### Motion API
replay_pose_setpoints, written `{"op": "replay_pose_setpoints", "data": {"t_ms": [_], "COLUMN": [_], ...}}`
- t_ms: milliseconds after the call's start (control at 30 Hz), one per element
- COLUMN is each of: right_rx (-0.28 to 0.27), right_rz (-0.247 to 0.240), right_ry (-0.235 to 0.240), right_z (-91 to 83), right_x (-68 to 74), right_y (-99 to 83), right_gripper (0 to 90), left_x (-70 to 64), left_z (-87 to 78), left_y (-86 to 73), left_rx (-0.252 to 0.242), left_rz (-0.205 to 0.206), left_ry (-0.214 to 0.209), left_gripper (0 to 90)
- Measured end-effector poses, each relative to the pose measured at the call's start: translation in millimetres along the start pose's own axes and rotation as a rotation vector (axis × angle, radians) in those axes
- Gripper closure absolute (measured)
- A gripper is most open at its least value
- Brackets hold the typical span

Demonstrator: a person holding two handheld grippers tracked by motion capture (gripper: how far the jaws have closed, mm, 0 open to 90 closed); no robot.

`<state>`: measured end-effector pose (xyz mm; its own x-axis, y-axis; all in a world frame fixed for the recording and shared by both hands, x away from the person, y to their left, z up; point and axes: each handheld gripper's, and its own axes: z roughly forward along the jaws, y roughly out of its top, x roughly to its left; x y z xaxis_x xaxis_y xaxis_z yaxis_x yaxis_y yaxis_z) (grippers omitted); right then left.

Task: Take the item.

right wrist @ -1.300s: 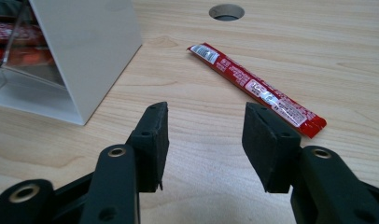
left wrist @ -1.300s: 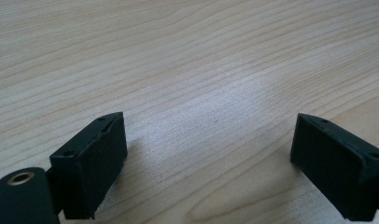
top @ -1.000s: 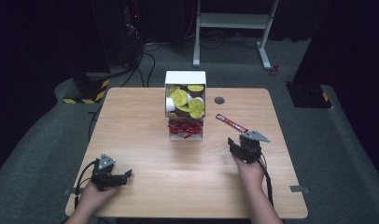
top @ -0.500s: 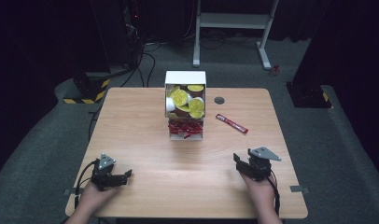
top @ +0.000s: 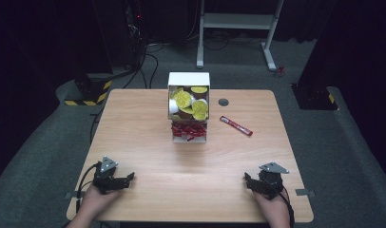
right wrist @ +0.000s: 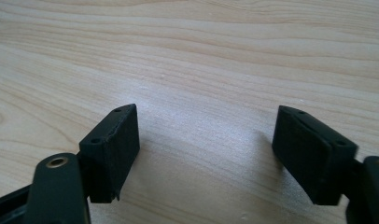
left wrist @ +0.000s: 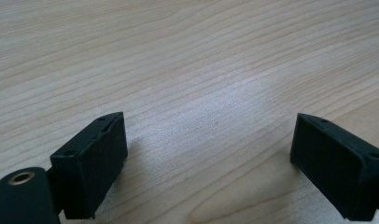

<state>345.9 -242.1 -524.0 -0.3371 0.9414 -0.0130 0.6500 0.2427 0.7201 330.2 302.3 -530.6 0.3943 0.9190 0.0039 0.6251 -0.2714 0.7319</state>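
Resting low on the wooden table (top: 148, 118), near its front edge and well apart from each other: the left gripper (top: 126, 179) at the front left corner, the right gripper (top: 248, 181) at the front right. Released, both of them — jaws spread wide in the left gripper view (left wrist: 208, 161) and likewise in the right gripper view (right wrist: 206, 154), with nothing but bare wood grain between the black pads. Held from behind by a hand apiece, the left hand (top: 93, 202) and the right hand (top: 272, 209) coming in from the bottom of the high view, a cable trailing from each. Farther back, at the middle of the table, a white box (top: 188, 80) standing upright (yellow-lidded cups (top: 184, 99) stacked in its upper part, red packets (top: 188, 130) in the lower). Lying loose to the right of the box, apart from it and well away from either gripper — a single red packet (top: 236, 126), flat on the wood and turned at a slant. Just behind that, a small dark round hole (top: 223, 102) in the tabletop.
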Motion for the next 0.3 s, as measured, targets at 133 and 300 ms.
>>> {"op": "replay_pose_setpoints", "data": {"t_ms": [133, 300], "right_rx": [0.000, 0.009], "right_rz": [0.004, -0.012], "right_ry": [-0.004, 0.007], "right_z": [0.4, 1.2], "right_x": [0.6, 1.6], "right_y": [0.4, 0.8], "right_gripper": [22.7, 17.2], "left_x": [0.1, 0.1], "left_z": [0.0, -0.1], "left_y": [-0.1, -0.1], "left_rx": [0.000, -0.001], "left_rz": [0.000, 0.000], "left_ry": [0.000, 0.000], "left_gripper": [11.2, 11.3]}}
